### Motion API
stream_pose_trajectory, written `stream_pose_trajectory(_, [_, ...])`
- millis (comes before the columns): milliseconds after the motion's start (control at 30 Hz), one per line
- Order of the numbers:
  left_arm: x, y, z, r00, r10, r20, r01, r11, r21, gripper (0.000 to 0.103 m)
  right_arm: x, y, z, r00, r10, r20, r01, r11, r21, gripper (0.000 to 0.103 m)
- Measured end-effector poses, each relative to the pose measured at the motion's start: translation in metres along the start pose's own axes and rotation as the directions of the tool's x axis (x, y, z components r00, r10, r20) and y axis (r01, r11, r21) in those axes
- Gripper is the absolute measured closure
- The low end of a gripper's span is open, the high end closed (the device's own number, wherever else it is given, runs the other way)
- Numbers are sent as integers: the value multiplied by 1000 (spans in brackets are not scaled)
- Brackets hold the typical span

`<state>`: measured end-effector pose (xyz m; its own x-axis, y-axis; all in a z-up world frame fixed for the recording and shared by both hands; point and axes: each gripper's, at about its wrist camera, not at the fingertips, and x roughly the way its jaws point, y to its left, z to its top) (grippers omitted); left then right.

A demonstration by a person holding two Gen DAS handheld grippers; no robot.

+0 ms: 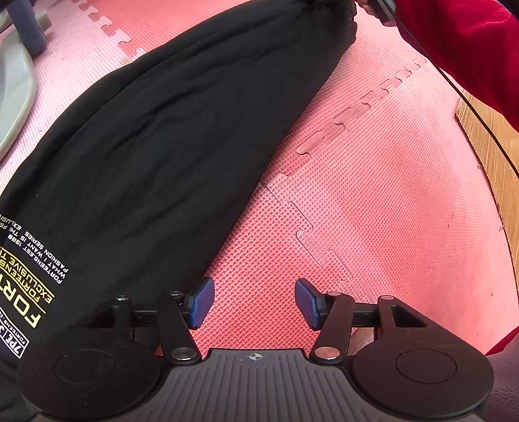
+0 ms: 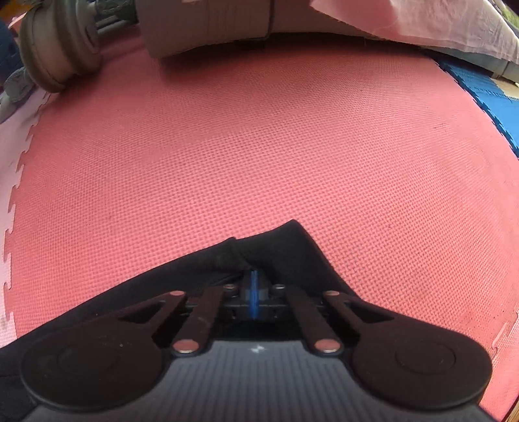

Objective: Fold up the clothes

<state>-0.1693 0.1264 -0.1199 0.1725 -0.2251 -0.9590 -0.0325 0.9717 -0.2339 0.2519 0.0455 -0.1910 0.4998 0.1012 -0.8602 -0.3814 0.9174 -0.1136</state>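
Note:
A black garment (image 1: 168, 136) with yellow and white print lies stretched in a long band across the red foam mat (image 1: 373, 194) in the left wrist view. My left gripper (image 1: 254, 300) is open just right of its near edge, blue pads over bare mat and nothing between them. In the right wrist view my right gripper (image 2: 254, 285) is shut on a bunched corner of the black garment (image 2: 279, 250), with the cloth draped around the fingers. At the top of the left wrist view the far end of the garment meets the other gripper, mostly out of frame.
A red sleeve (image 1: 460, 48) and a black cable (image 1: 454, 91) cross the upper right. A wooden floor edge (image 1: 489, 155) borders the mat. Grey furniture bases (image 2: 58, 48) and a pink cloth (image 2: 405, 19) stand beyond the mat, with a blue mat tile (image 2: 480, 94) at right.

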Motion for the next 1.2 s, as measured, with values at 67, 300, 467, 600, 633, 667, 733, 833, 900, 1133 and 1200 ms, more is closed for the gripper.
stream_pose_trajectory(67, [0, -1, 1, 1000, 1, 1, -1, 1000, 3, 46, 5, -10, 2, 998, -61, 16, 61, 998, 21, 103])
stream_pose_trajectory(300, [1, -5, 3, 1000, 6, -1, -6, 1000, 12, 46, -33, -56, -17, 997, 6, 74, -17, 988, 156, 102])
stream_pose_trajectory(467, [-5, -12, 4, 1000, 6, 16, -7, 999, 36, 46, -76, -34, -31, 986, 134, 102, -144, 984, 101, 101])
stream_pose_trajectory(600, [-12, -16, 1, 1000, 10, 26, -11, 999, 46, 46, -74, -23, -47, 984, 172, 48, -175, 982, 72, 101])
stream_pose_trajectory(633, [-13, -17, 0, 1000, 11, 26, -13, 999, 46, 46, -70, -25, -50, 985, 167, 35, -170, 982, 80, 101])
stream_pose_trajectory(667, [-13, -17, -2, 1000, 13, 24, -14, 999, 46, 46, -65, -26, -53, 986, 163, 23, -164, 982, 89, 101])
stream_pose_trajectory(733, [-14, -16, -7, 1000, 17, 20, -18, 999, 44, 46, -56, -28, -59, 988, 154, -2, -153, 983, 106, 102])
stream_pose_trajectory(833, [-15, -13, -13, 1000, 24, 12, -25, 999, 36, 46, -42, -32, -68, 989, 141, -40, -135, 982, 131, 103])
stream_pose_trajectory(900, [-17, -10, -16, 1000, 29, 10, -29, 999, 28, 46, -38, -33, -70, 990, 132, -56, -123, 982, 141, 103])
stream_pose_trajectory(1133, [-32, 5, -34, 998, 60, 30, -60, 998, -3, 46, -49, -14, -66, 996, 66, -64, -59, 992, 108, 103])
stream_pose_trajectory(1200, [-39, 18, -48, 996, 83, 33, -82, 996, -23, 46, -67, 1, -67, 998, 48, -40, -46, 997, 67, 100])
